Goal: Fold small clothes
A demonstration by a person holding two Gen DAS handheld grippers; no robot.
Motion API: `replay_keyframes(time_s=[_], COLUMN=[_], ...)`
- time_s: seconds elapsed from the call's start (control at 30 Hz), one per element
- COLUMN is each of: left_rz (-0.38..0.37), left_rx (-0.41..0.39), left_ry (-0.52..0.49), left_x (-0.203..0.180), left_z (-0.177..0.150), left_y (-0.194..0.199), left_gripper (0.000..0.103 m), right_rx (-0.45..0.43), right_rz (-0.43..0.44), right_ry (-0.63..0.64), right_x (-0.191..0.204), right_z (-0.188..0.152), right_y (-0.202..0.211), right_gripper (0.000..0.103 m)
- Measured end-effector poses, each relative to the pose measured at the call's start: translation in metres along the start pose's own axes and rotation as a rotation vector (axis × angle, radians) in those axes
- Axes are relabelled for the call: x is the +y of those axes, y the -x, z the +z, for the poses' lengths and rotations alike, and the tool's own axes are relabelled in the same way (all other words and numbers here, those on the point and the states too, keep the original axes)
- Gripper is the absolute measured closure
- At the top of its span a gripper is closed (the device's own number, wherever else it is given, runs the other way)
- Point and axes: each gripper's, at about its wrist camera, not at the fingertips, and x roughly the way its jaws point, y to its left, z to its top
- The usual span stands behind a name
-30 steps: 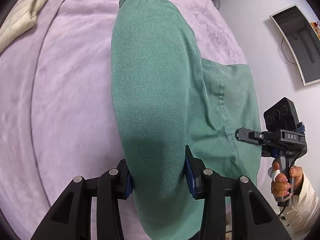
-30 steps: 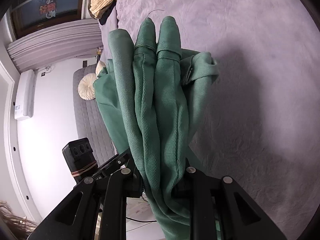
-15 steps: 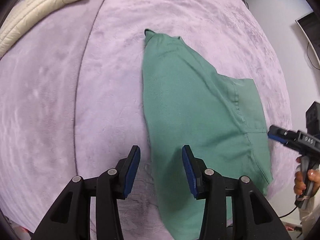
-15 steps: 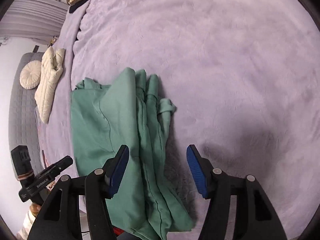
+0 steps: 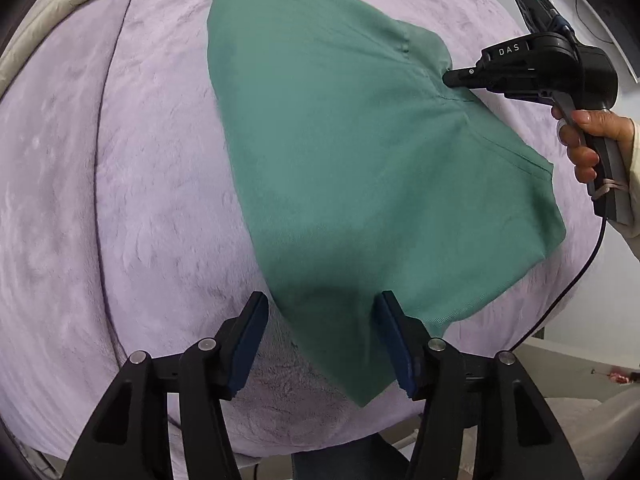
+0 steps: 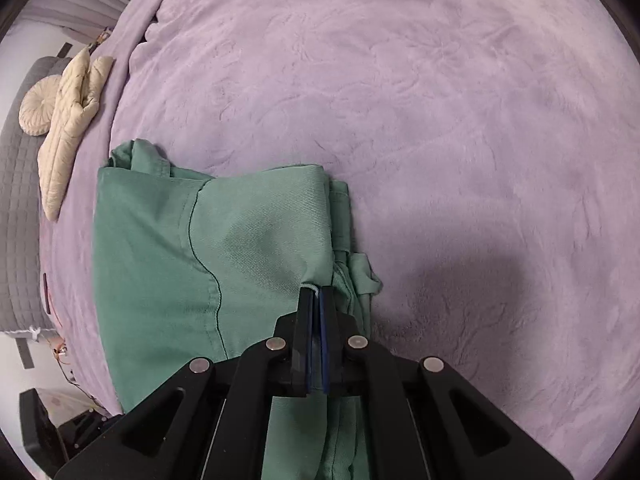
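Since half a second ago the right gripper (image 6: pixel 316 294) has gone from wide open to clamped on a top-layer edge of the green garment (image 5: pixel 360 152), which lies folded flat on the purple bedspread (image 5: pixel 120 200). Left gripper (image 5: pixel 320 312) hovers wide apart over the near corner, holding nothing. Risk: that thin pinch slips or drags only one layer, skewing the fold
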Motion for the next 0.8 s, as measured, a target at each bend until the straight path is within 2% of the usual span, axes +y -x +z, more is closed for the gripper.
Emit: replay_keyframes(time_s=[0.13,0.27,0.47,0.6,0.73,0.8], left_rz=[-0.002,0.009,0.014,0.014,0.014,0.014], left_rx=[-0.002,-0.001,0.001,0.0,-0.001,0.0], left_ry=[0.035,0.026,0.027,0.037,0.036,0.032], left_x=[0.004,0.004,0.004,0.004,0.001,0.001], left_z=[-0.002,-0.001,0.002,0.002,0.001,0.0], left_y=[0.006,0.008,0.008,0.008,0.005,0.006], left_gripper=[0.045,0.045,0.045,0.045,0.045,0.045], right_rx=[-0.03,-0.06,-0.023,0.044,0.092,0.104], right_rz=[0.034,0.042,0.107,0.085,0.023,0.034], right_ry=[-0.043,0.018,0.123,0.152,0.091,0.051], right_x=[-0.004,0.015,0.056,0.058,0.031,0.018], right_z=[-0.008,-0.03,-0.083,-0.114,-0.125,-0.127], right_y=[0.019,0.052,0.073,0.06,0.038,0.034], right_gripper=[0.099,0.097,0.097,0.097,0.097,0.098])
